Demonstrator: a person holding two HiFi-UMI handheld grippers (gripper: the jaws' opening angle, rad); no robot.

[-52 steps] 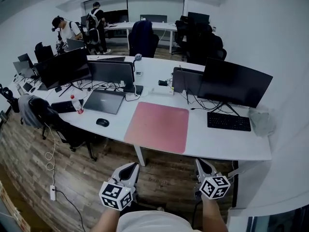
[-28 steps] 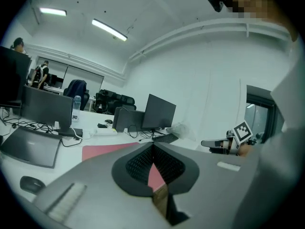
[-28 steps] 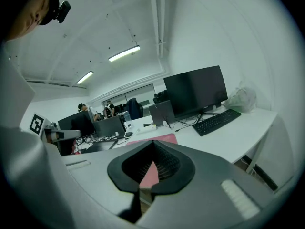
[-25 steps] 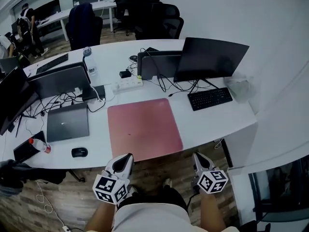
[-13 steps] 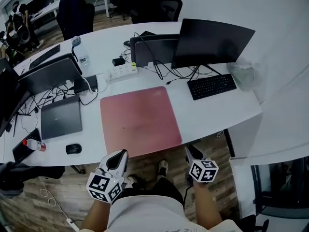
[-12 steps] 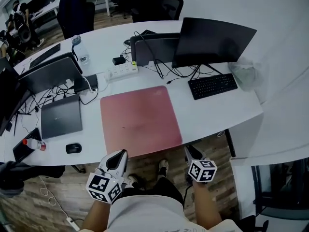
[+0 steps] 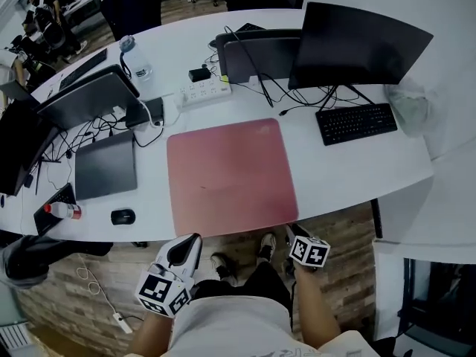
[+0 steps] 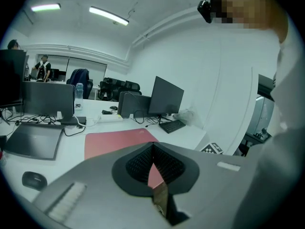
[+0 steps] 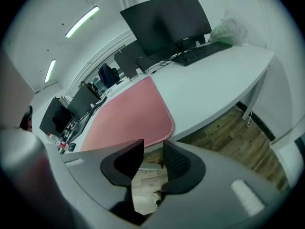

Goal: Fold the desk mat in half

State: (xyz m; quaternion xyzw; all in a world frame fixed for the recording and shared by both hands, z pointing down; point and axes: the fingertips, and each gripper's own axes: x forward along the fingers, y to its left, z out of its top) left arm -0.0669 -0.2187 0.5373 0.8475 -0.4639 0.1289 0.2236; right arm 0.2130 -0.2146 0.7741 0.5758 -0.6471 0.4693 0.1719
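Nothing is folded yet: the mat (image 7: pixel 230 177) lies flat and fully spread in the middle of the table (image 7: pixel 357 173), its near edge at the table's near rim, so we judge the whole fold is left to do. It is a smooth pink sheet with rounded corners. Our right gripper (image 7: pixel 291 234) hangs just short of its near right corner, jaws opening on nothing. Our left gripper (image 7: pixel 190 245), by the near left corner, has its jaws together, empty.

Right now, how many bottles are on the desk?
2: a clear bottle near the desk's back edge, and a red-labelled bottle left of the mouse. More may be hidden.
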